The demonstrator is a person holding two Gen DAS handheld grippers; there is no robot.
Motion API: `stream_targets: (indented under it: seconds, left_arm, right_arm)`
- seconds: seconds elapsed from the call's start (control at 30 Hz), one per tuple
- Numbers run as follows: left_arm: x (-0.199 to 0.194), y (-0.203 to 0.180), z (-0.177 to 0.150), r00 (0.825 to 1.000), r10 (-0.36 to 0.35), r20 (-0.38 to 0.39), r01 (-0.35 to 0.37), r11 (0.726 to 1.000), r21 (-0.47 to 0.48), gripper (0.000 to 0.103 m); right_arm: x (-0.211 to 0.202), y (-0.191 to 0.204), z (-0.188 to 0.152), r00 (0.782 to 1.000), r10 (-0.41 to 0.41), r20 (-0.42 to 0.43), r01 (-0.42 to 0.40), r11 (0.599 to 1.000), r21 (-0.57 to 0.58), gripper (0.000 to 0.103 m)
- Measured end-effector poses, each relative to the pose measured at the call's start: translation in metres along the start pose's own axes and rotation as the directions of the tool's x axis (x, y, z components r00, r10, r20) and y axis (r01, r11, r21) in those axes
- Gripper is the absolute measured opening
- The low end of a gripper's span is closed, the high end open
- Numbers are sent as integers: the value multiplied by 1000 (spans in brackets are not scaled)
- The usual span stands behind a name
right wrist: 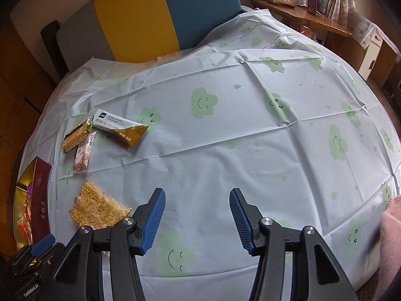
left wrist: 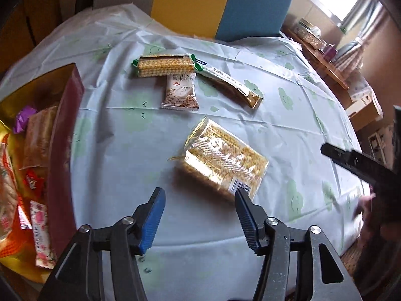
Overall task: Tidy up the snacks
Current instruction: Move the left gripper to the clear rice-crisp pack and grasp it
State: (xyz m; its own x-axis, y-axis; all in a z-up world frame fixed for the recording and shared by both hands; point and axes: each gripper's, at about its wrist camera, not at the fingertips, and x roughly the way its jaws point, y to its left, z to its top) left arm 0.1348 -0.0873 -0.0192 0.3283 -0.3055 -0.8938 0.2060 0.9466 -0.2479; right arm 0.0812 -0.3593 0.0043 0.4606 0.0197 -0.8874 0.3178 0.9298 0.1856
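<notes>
Loose snacks lie on the cloud-print tablecloth (left wrist: pixel 125 138): a clear pack of golden crisp cakes (left wrist: pixel 225 160), a green-ended wafer pack (left wrist: pixel 165 66), a small nut packet (left wrist: pixel 179 92) and a white-and-gold stick packet (left wrist: pixel 233 85). My left gripper (left wrist: pixel 200 195) is open just short of the crisp pack, with nothing between its fingers. At the left stands a maroon box (left wrist: pixel 65 130) with a gold inside, holding several wrapped snacks. My right gripper (right wrist: pixel 197 195) is open over bare cloth. The right wrist view has the crisp pack (right wrist: pixel 97 208), wafers (right wrist: pixel 75 135) and box (right wrist: pixel 40 190) at its left.
Yellow (right wrist: pixel 132 20) and blue cushions (right wrist: pixel 200 7) rise behind the round table. A wooden side table (right wrist: pixel 308 17) with a tissue box stands at the back right. A pink sleeve (right wrist: pixel 391 225) lies at the table's right edge.
</notes>
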Motion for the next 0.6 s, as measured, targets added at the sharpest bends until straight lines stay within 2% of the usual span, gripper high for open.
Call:
stream_targets:
  seconds: [0.17, 0.27, 0.33, 0.43, 0.6]
  left_arm:
    - [20, -6, 20, 999, -29, -37, 25, 994, -110, 69]
    - [33, -12, 28, 998, -27, -65, 17, 989, -147, 72]
    - [39, -19, 32, 998, -4, -70, -8, 986, -164, 78]
    - [45, -28, 39, 997, 27, -67, -36, 988, -148, 80]
    - [61, -43, 53, 989, 85, -118, -93, 993, -66, 80]
  right_arm:
    - [-1, 2, -1, 1000, 18, -3, -18, 1000, -1, 54]
    - [-2, 4, -1, 1000, 31, -3, -31, 999, -7, 54]
    - [-3, 5, -1, 999, 42, -2, -42, 999, -8, 54]
    - [-4, 4, -1, 998, 58, -3, -58, 998, 3, 54]
    - [-4, -2, 0, 996, 86, -9, -86, 996, 39, 54]
